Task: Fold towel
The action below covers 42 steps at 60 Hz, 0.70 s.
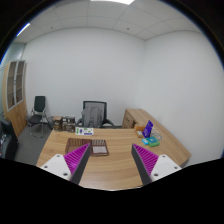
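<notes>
The gripper [113, 153] hangs above the near edge of the wooden bench [120, 170], its fingers [78, 156] set wide apart. Just beyond them, toward the bench's middle, lies a flat dark brown rectangular piece [98, 148]; whether it is the towel cannot be told.

Wooden desk [115, 165] bearing a book [99, 148]

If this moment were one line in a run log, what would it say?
gripper: open, empty, raised above desk | towel: not in view | book: on desk beyond fingers | fold: not started
</notes>
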Available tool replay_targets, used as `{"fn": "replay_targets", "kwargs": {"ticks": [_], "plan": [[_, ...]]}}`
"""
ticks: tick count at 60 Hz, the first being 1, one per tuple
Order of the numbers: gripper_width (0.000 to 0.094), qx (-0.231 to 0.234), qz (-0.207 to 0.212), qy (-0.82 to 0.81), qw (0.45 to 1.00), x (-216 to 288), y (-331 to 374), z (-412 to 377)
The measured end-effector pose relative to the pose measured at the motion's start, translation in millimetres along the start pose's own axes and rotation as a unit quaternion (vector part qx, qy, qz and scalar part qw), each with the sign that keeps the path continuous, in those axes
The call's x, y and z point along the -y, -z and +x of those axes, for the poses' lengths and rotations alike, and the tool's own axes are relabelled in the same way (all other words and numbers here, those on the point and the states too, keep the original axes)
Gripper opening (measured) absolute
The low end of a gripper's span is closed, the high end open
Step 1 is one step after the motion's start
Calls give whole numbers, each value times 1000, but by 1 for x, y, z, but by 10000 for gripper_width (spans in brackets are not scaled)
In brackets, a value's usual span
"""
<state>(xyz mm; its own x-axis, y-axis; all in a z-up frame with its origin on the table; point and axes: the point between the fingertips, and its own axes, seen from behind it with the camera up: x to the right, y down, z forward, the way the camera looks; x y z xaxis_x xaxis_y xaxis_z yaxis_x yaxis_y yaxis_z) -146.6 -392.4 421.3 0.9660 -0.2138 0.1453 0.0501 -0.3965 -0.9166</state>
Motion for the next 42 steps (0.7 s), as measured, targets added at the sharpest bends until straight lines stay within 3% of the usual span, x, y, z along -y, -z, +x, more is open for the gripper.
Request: {"fn": "replay_targets", "kwargs": {"ticks": [11,25,34,42], "plan": [[857,0,-21,-1,1000,-31,-4,0],[860,14,-83,12,996,-129,-29,-29],[859,63,-117,26,991,-188,-66,-88],[862,127,-130,28,983,-211,-115,-167]]}}
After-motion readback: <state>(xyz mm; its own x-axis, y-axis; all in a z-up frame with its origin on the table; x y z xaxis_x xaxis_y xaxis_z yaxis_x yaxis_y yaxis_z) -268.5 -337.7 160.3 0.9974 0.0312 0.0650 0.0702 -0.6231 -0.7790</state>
